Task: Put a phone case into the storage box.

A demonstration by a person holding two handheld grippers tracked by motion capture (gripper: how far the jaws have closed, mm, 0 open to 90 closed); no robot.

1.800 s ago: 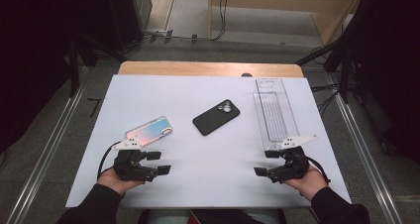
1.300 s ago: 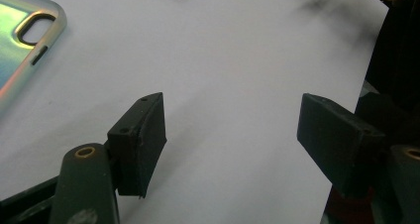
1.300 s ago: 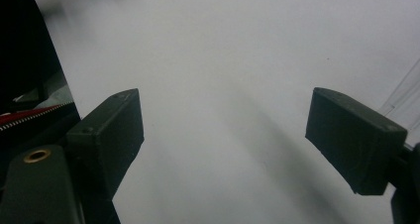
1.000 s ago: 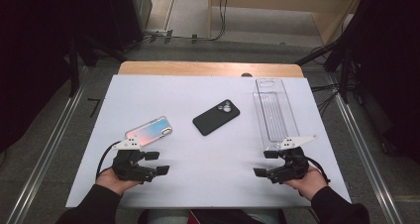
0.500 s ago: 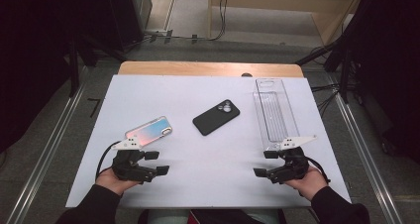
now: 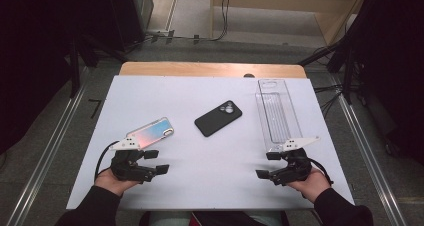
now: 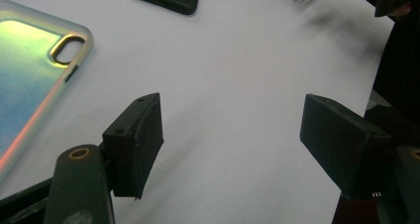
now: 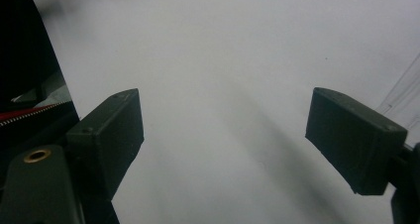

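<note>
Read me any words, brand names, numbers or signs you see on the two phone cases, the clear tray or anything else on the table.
No readable text anywhere.
Iridescent phone case: colour sheen, no lettering.
Black phone case: plain back, no logo legible.
Clear tray: ribs, no label.
White table: unmarked.

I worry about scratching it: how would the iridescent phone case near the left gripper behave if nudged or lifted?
The iridescent phone case lies flat on the smooth white table, so it would probably slide rather than tip. It looks thin and empty, so likely light and a little flexible. Its glossy surface may be slippery between the pads.
</note>
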